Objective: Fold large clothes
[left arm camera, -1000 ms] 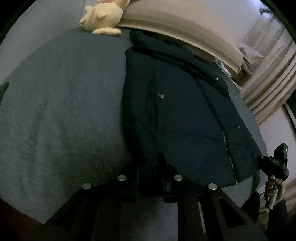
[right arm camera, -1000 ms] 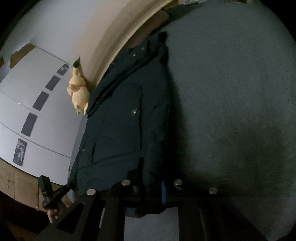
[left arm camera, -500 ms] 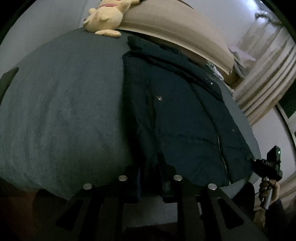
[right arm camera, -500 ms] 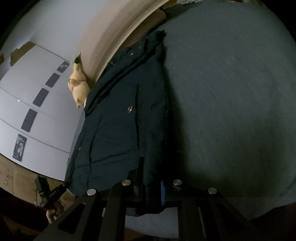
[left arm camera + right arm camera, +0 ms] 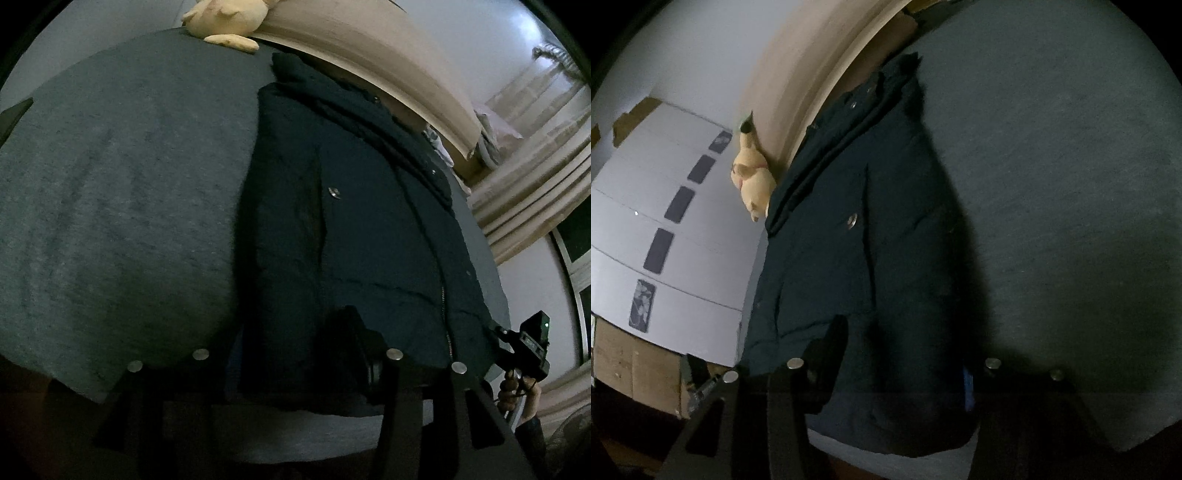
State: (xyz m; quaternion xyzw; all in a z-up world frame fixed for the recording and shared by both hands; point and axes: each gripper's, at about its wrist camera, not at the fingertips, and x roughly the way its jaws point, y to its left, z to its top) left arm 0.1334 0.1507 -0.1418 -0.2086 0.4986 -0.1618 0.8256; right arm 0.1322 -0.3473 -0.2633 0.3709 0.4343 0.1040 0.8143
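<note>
A dark navy puffer jacket [image 5: 369, 229] lies flat on the grey bed cover [image 5: 110, 203], collar toward the headboard and hem toward me. My left gripper [image 5: 291, 332] is at the hem's left part. Its jaws are opening, and hem fabric lies loose between them. In the right wrist view the same jacket [image 5: 849, 258] runs up the middle. My right gripper [image 5: 901, 354] sits at the hem's other end, its jaws also opening around slack fabric. A hand [image 5: 517, 395] holds that gripper at the jacket's right corner.
A yellow plush toy [image 5: 225, 18] rests against the beige headboard [image 5: 369, 55]. Curtains [image 5: 528, 184] hang to the right of the bed. White cupboard doors [image 5: 665, 184] stand beyond the bed's far side. Grey cover [image 5: 1052, 184] stretches wide beside the jacket.
Both grippers' jaws have spread apart from a narrow pinch on the hem. The hem now lies slack between them. The left view has dipped slightly toward the bed edge.
</note>
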